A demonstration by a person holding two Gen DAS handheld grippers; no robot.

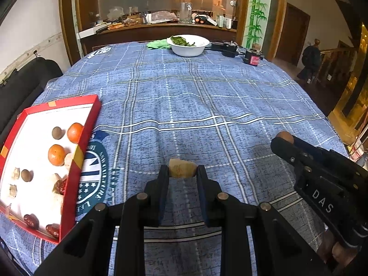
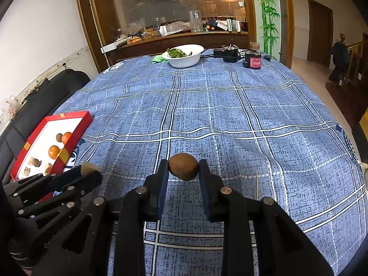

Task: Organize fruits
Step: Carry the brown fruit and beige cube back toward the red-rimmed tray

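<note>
My left gripper (image 1: 182, 172) clenched a pale chunk (image 1: 182, 167), my right gripper (image 2: 183, 168) a brown fruit (image 2: 183, 166); I feared its roundness slipping before the red box (image 1: 90, 124) at frame left.

The left tool (image 1: 182, 172) pinches a pale, rough-surfaced chunk (image 1: 182, 167), possibly a peeled fruit piece, above the blue plaid counter (image 1: 184, 96). At the counter's left edge a red box (image 1: 89, 124) holds two oranges (image 1: 75, 132), brown round fruits (image 1: 56, 132) and red dates (image 1: 31, 220). The right tool (image 1: 284, 142) grips a brown round fruit (image 1: 284, 136) near the right edge. A white bowl (image 1: 188, 50) sits at the far edge.
</note>
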